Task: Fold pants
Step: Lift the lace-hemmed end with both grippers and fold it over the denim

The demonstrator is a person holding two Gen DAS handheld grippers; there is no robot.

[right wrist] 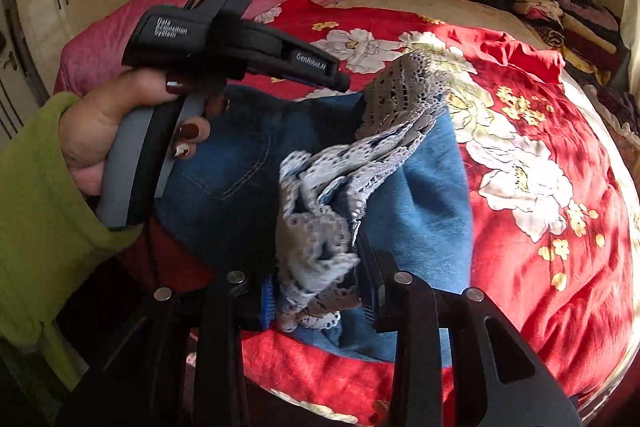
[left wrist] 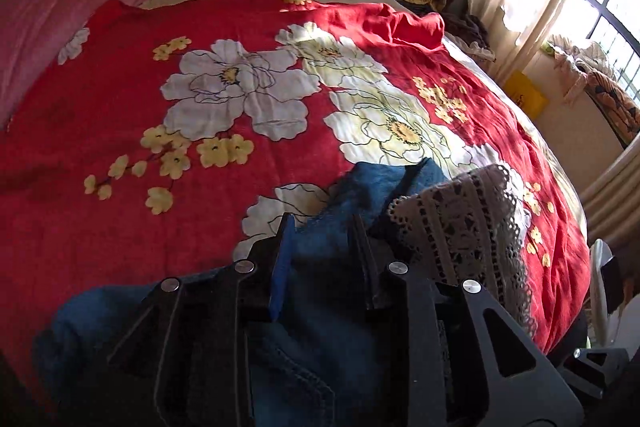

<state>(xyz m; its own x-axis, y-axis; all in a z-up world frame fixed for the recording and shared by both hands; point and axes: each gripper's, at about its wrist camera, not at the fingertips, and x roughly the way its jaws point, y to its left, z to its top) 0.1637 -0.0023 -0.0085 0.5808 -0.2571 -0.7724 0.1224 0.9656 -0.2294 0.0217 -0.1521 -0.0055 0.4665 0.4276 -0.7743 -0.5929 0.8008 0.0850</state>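
Blue pants (right wrist: 424,187) lie lower centre on the bed (right wrist: 540,147). Right hand-held gripper (right wrist: 316,291) pinches the lace hem (right wrist: 320,227); left hand-held gripper (left wrist: 320,251), spread, straddles denim. Carry the hem over evenly, keeping edges aligned.

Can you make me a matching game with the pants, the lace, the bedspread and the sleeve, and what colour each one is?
Things:
1. pants
2. lace trim
3. bedspread
4. sleeve

Colours:
A. green
B. red with big white flowers
C. blue denim
D. pale grey-white

Pairs: 1-C, 2-D, 3-B, 4-A
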